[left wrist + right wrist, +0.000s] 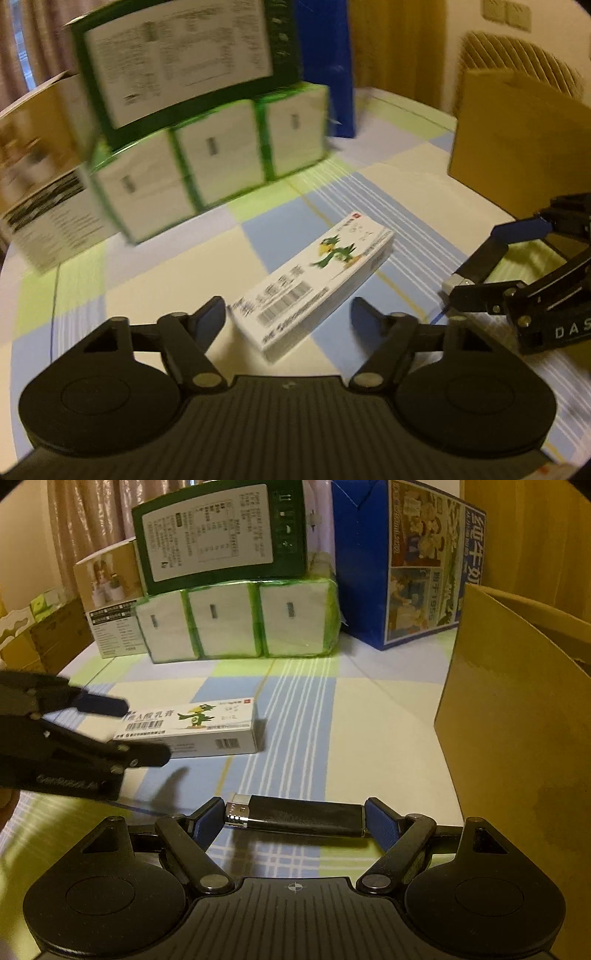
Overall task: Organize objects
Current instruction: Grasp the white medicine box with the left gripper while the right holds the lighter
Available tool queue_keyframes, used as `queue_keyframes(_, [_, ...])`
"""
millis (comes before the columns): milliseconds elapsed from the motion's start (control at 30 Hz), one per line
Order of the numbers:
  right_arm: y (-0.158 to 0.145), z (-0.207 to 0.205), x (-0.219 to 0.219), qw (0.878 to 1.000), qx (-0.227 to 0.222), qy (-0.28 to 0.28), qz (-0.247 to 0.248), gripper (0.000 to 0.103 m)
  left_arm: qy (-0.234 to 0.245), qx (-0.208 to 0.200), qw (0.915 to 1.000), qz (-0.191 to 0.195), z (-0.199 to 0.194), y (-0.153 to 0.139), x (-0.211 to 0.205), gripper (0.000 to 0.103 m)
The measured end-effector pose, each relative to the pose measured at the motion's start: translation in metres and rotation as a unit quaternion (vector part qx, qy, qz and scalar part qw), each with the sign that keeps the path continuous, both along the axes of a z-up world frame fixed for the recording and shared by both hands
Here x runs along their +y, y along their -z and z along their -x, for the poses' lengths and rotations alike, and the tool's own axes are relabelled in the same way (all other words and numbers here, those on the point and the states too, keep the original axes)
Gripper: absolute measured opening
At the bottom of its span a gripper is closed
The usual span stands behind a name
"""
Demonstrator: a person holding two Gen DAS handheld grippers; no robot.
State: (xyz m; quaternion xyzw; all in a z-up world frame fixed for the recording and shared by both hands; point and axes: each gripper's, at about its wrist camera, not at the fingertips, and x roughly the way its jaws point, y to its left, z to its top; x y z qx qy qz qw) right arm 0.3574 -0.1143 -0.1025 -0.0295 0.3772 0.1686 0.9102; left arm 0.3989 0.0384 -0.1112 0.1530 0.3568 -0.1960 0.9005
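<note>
The right gripper (295, 816) holds a black lighter (295, 814) the long way, with one blue pad pressed on its silver end and the other pad pressed on its flat end. The lighter sits level, just above the checked tablecloth (362, 716), and its shadow falls on the cloth right under it. In the left wrist view the same lighter (480, 258) shows at the right side, pinched in the right gripper (480, 267), but that view is blurry, so the small parts are hard to make out. The left gripper (288, 315) has its two fingers spread wide apart, with nothing squeezed between them. A small white box (314, 280) with a green bird picture and a barcode lies flat on the cloth, and its near end sits in the gap between those open fingers; it may not be touching either one. From the right wrist view the white box (192, 727) lies left of the lighter and farther back, with the left gripper (147, 731) at its left end. A tall brown cardboard box (517, 738) stands close by on the right. At the back of the table, a pack of tissues in green wrap (240, 622) has a dark green box (221, 535) on top, and a blue carton (399, 561) stands beside them.
</note>
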Motion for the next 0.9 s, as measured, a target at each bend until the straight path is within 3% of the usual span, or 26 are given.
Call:
queue_keyframes(233, [-0.002,-0.001,-0.004,1.0,0.005,0.009,-0.005,0.079,0.07,0.015,0.9965,-0.045,-0.023,0.001,-0.022,0.069])
queue_keyframes(300, [-0.003,-0.001,-0.004,1.0,0.004,0.009,-0.006,0.079,0.083,0.03,0.9945,-0.056,-0.025,0.004,-0.026,0.064])
queue_keyframes(333, [-0.003,-0.001,-0.004,1.0,0.005,0.009,-0.007,0.079,0.085,0.033,0.9937,-0.065,-0.023,0.005,-0.027,0.054])
queue_keyframes(433, [-0.003,-0.001,-0.004,1.0,0.009,0.01,-0.006,0.079,0.08,0.042,0.9933,-0.072,-0.009,0.003,-0.029,0.04])
queue_keyframes(567, [-0.006,0.004,-0.005,1.0,0.014,0.009,-0.006,0.079,0.031,0.054,0.9952,-0.075,0.026,0.001,-0.023,0.034])
queue_keyframes(700, [-0.012,0.014,-0.006,1.0,0.023,0.004,-0.011,0.079,-0.041,0.075,0.9957,-0.034,0.071,-0.001,-0.011,0.033])
queue_keyframes(900, [-0.026,0.042,-0.009,0.999,0.026,-0.011,-0.016,0.079,-0.078,0.036,0.9963,-0.007,0.117,0.001,-0.015,0.038])
